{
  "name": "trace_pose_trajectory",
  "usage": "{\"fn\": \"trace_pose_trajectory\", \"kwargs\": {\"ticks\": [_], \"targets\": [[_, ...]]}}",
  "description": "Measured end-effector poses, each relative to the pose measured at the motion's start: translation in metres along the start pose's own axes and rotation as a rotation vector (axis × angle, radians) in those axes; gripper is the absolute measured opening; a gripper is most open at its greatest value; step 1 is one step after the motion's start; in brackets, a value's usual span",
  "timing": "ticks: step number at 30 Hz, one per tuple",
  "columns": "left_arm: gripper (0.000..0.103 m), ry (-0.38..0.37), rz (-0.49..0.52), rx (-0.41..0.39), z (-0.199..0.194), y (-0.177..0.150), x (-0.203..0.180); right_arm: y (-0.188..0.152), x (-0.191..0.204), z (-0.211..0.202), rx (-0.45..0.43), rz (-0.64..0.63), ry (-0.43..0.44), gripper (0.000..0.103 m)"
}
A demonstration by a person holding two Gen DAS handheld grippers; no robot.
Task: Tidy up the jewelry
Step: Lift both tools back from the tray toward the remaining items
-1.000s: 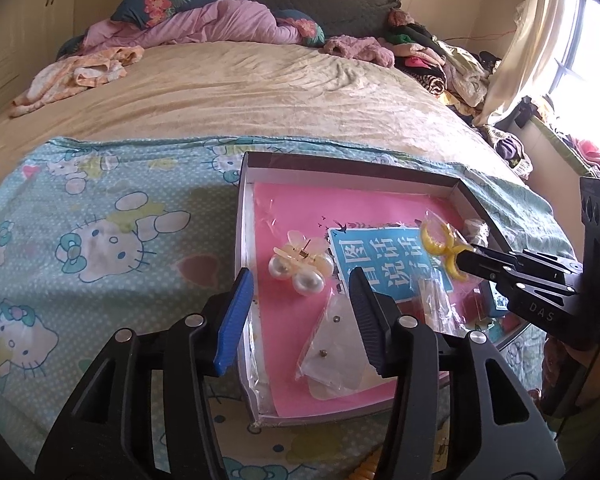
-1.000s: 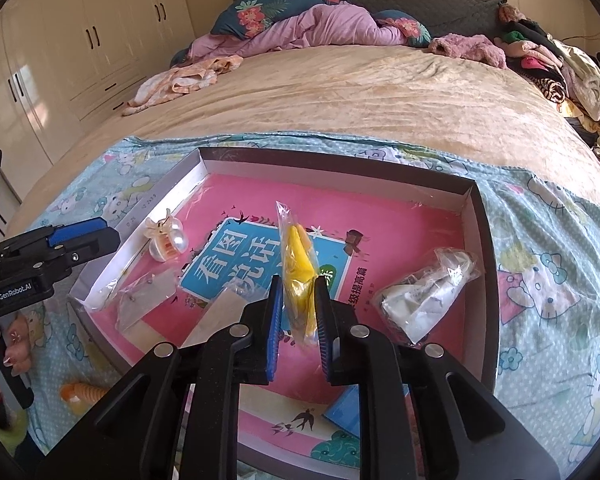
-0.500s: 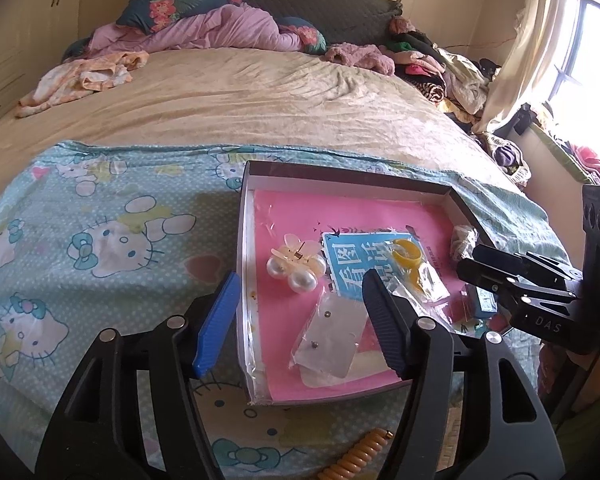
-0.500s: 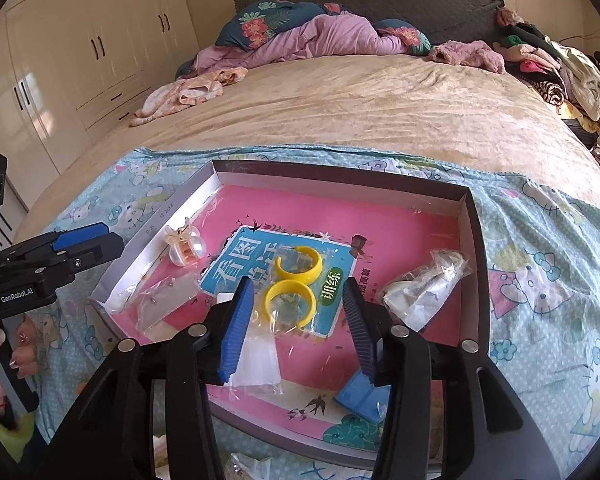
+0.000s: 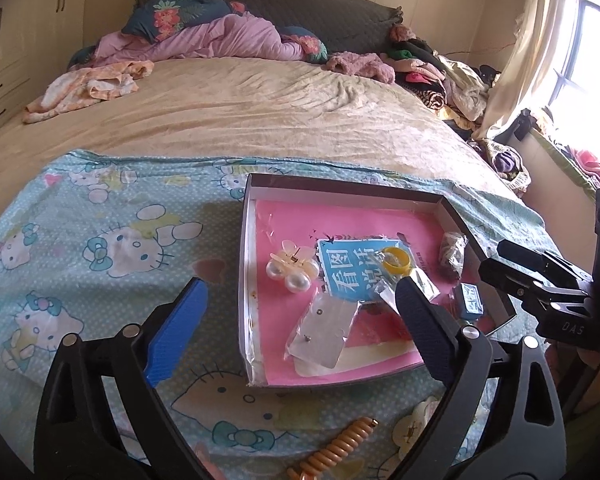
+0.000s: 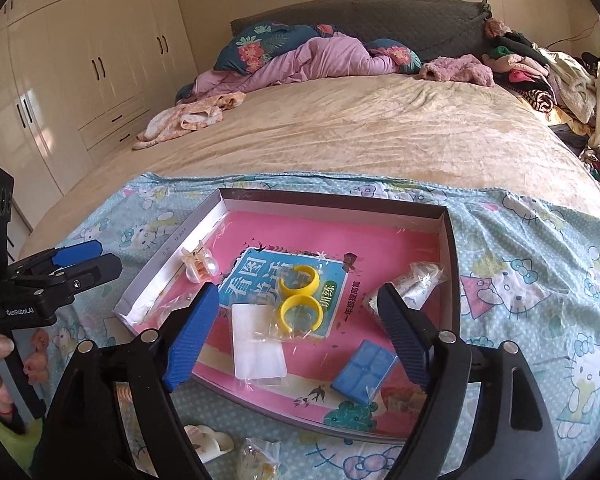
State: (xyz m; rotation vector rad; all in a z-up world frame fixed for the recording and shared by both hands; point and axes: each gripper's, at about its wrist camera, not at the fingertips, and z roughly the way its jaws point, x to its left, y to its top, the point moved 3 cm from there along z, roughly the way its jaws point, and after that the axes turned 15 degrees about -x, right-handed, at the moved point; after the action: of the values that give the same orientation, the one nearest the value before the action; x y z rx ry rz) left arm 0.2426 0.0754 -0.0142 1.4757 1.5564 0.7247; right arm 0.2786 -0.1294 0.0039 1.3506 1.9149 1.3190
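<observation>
The right gripper [image 6: 296,336] hangs with its jaws spread wide and nothing between them, above the near edge of the shallow box [image 6: 452,248]; below it, inside the box, a clear bag with two yellow rings [image 6: 300,300] lies on the blue label of the pink book lining the bottom, touching a frosted flat packet [image 6: 258,344]; a blue case [image 6: 364,372] sits near the right finger, and a crinkled bag [image 6: 414,282] rests against the right wall; a pearl hair clip [image 6: 200,266] lies by the left wall; the left gripper [image 5: 300,320] is likewise spread and empty, straddling the box's left wall, over a clear earring packet [image 5: 324,328]; an orange coil hair tie [image 5: 340,448] lies outside on the Hello Kitty sheet [image 5: 100,240].
</observation>
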Motion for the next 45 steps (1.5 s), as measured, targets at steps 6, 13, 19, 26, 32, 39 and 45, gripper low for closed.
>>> {"fn": "trace_pose_trajectory", "kwargs": {"ticks": [6,13,19,26,32,39,45], "targets": [[0.092,0.011,0.005,-0.005,-0.009,0.001,-0.003,0.007,0.003,-0.017,-0.026,0.002,0.01,0.083],[0.093,-0.002,-0.007,-0.034,-0.03,0.01,-0.005,0.013,0.007,-0.04,-0.065,0.002,0.025,0.083],[0.093,-0.003,-0.004,-0.072,-0.05,0.019,-0.009,0.018,0.008,-0.062,-0.093,-0.004,0.038,0.083],[0.093,-0.021,-0.013,-0.124,-0.077,0.023,-0.018,0.024,0.013,-0.089,-0.134,-0.018,0.048,0.083],[0.093,-0.032,0.006,-0.154,-0.095,0.02,-0.03,0.024,0.014,-0.109,-0.155,-0.028,0.053,0.083],[0.093,-0.042,0.017,-0.161,-0.107,0.011,-0.045,0.018,0.009,-0.13,-0.166,-0.025,0.05,0.083],[0.093,-0.04,0.032,-0.158,-0.113,0.002,-0.055,0.011,0.004,-0.145,-0.167,-0.027,0.044,0.083]]}}
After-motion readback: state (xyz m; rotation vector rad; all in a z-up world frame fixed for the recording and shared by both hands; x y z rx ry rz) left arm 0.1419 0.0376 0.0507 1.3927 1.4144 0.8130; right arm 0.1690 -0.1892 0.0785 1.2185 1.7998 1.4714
